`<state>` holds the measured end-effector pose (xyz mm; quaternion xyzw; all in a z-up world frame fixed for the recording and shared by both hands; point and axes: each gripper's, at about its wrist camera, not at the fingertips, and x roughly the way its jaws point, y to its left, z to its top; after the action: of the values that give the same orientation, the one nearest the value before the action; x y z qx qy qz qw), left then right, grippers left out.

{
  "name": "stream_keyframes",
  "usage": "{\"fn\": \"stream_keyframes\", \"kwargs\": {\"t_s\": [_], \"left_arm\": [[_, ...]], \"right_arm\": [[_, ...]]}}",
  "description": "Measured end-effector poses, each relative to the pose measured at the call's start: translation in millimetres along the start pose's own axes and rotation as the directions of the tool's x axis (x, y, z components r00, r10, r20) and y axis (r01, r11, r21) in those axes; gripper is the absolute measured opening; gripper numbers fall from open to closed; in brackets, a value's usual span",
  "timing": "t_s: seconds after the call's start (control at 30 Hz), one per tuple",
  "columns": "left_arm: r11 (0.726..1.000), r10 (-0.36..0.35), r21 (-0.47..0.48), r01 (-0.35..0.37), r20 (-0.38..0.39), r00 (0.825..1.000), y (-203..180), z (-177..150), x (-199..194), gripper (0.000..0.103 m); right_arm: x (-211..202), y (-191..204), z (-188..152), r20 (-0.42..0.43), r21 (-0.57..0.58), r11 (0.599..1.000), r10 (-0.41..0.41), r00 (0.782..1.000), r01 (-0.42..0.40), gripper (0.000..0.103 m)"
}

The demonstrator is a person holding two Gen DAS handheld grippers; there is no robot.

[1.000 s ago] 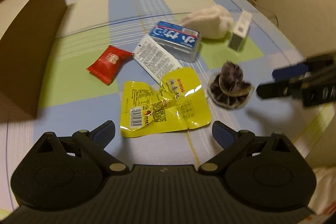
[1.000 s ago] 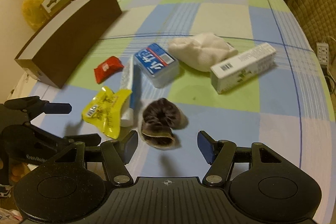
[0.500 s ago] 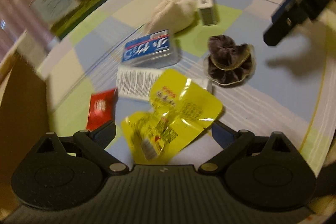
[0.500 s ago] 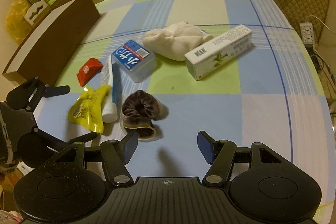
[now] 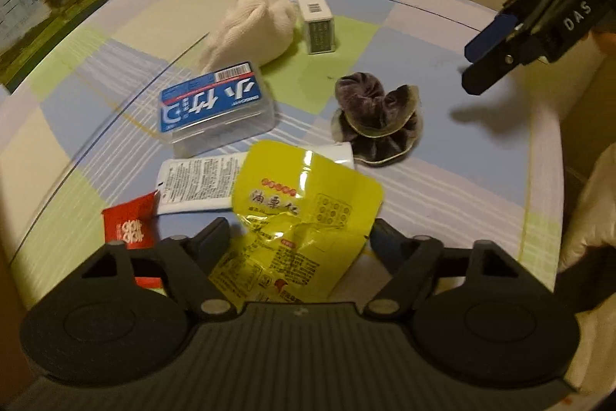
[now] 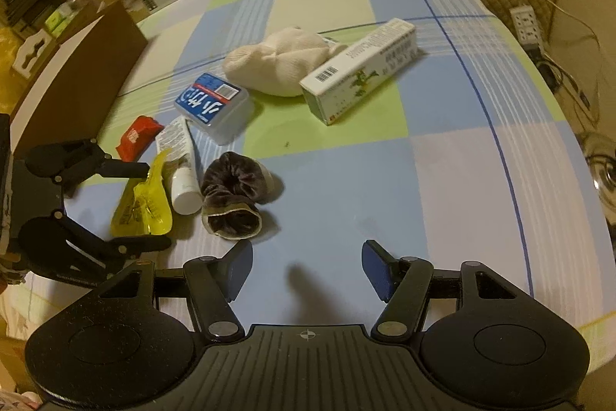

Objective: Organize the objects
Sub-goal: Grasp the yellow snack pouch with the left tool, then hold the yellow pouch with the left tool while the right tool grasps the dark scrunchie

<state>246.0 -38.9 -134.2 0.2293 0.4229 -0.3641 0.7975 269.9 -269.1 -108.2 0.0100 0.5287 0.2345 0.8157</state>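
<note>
At the table's (image 6: pixel 454 180) left edge the left gripper (image 6: pixel 148 207) straddles the yellow packet (image 5: pixel 304 218), jaws spread wide — not yet pinched. Beside it lie the red sachet (image 6: pixel 136 137), white tube (image 6: pixel 181 156) and dark scrunchie (image 6: pixel 231 195). Nearer the middle sit the blue-labelled case (image 6: pixel 211 103), cream sock (image 6: pixel 281 60) and long carton (image 6: pixel 362 68). The right gripper (image 6: pixel 306 268) hangs over the near edge — open, empty.

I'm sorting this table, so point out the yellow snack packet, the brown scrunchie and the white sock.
yellow snack packet (image 5: pixel 308 203): left wrist view, its upper printed face.
brown scrunchie (image 6: pixel 235 189): right wrist view, its gathered velvet top.
white sock (image 6: pixel 281 64): right wrist view, its bunched middle.
</note>
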Motion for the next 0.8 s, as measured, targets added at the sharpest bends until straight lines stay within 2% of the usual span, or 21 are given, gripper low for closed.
{"fn": "stream_keyframes", "kwargs": {"t_s": [0.07,0.13,0.3,0.43,0.53,0.8], "left_arm": [[1.000,-0.012,-0.002,0.012,-0.006,1.000,0.2,1.1,0.7,0.068],[0.999,-0.035,-0.014,0.035,-0.003,0.999,0.8,1.4,-0.7,0.050],[0.998,0.034,-0.051,-0.035,-0.020,0.999,-10.2,-4.8,-8.6,0.044],[0.983,0.081,-0.162,-0.085,-0.032,0.996,-9.1,-12.7,-20.5,0.042],[0.949,0.115,-0.294,-0.118,-0.027,0.993,-0.3,-18.1,-35.5,0.042],[0.842,0.205,-0.506,-0.187,-0.021,0.979,15.9,-33.5,-74.8,0.042]], "right_arm": [[-0.4,0.7,-1.3,0.002,0.014,1.000,-0.005,1.000,0.005,0.060],[-1.1,2.7,-2.8,0.008,0.021,1.000,-0.007,1.000,0.007,0.060],[-2.2,11.9,-3.3,0.029,0.013,1.000,0.003,1.000,-0.003,0.060],[2.4,22.9,-0.6,0.036,-0.020,1.000,0.024,0.999,-0.023,0.060],[8.3,32.6,1.8,0.036,-0.063,0.997,0.036,0.999,-0.034,0.060],[29.5,56.8,10.1,0.044,-0.213,0.976,0.047,0.998,-0.037,0.059]]}}
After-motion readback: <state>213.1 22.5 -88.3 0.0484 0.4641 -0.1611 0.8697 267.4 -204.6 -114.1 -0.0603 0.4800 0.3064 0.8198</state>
